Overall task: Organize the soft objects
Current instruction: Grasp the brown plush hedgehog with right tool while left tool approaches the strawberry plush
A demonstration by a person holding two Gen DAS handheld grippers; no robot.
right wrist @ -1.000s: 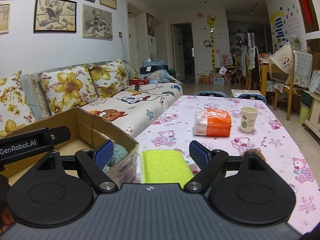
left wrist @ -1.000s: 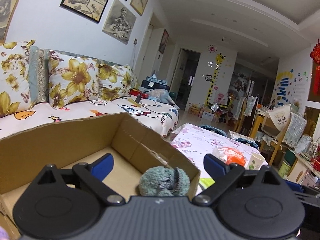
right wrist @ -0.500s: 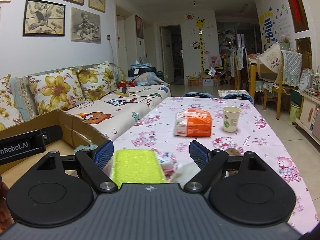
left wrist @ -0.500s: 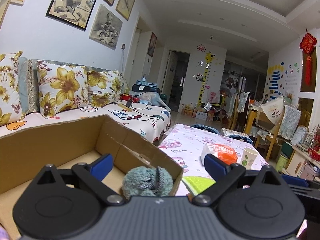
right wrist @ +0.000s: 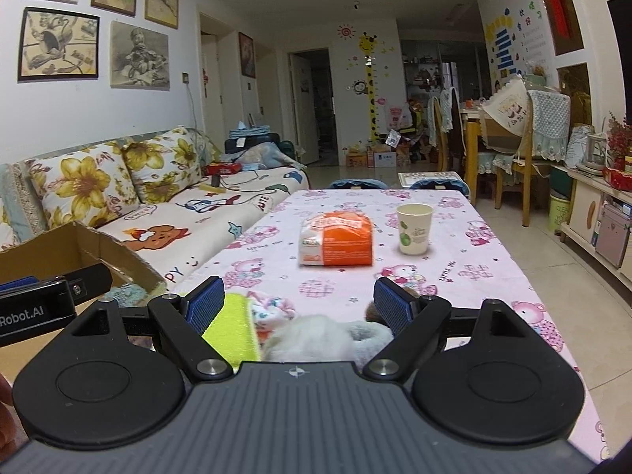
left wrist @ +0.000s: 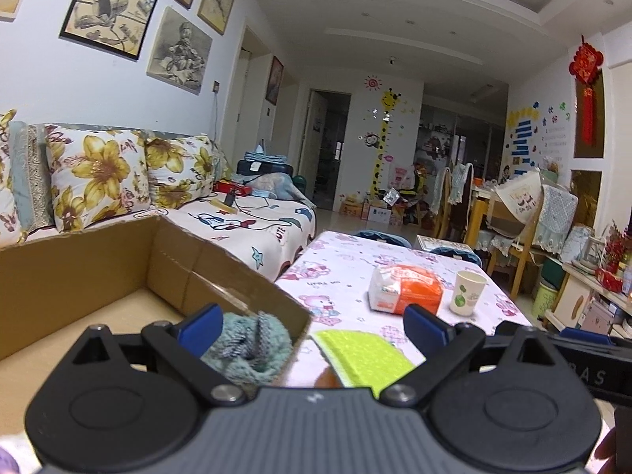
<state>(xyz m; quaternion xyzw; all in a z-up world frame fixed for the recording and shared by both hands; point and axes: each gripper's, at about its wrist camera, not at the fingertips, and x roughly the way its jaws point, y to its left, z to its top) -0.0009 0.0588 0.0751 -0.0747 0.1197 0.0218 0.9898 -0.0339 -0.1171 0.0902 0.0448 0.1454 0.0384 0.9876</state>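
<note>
From my left wrist camera I see the left gripper [left wrist: 312, 326] with its blue pads spread wide and nothing between them, hanging over the near corner of the cardboard box [left wrist: 98, 272]. A teal knitted bundle [left wrist: 252, 345] lies inside that corner of the box, just behind the left pad. Outside the box wall, on the pink bear-print tablecloth [left wrist: 347, 272], lies a flat yellow-green cloth [left wrist: 363, 355], and a small orange-pink patch shows beside it that I cannot make out. Through the right wrist camera the right gripper [right wrist: 300, 306] is likewise wide apart and empty, poised above a heap of soft things at the near table edge: a pale fluffy toy [right wrist: 312, 335], a grey plush piece [right wrist: 369, 335] touching it, a pink-and-white patterned bundle [right wrist: 272, 308] just behind, and the same yellow-green cloth [right wrist: 229, 333] to the left. Something brown and furry peeks out beside the right pad, though it is too hidden for me to name. Further along the table stand an orange and white packet [right wrist: 337, 243] and a paper cup [right wrist: 412, 229], near each other but apart. The sofa [right wrist: 221, 205] with flowered cushions runs along the table's left side.
</note>
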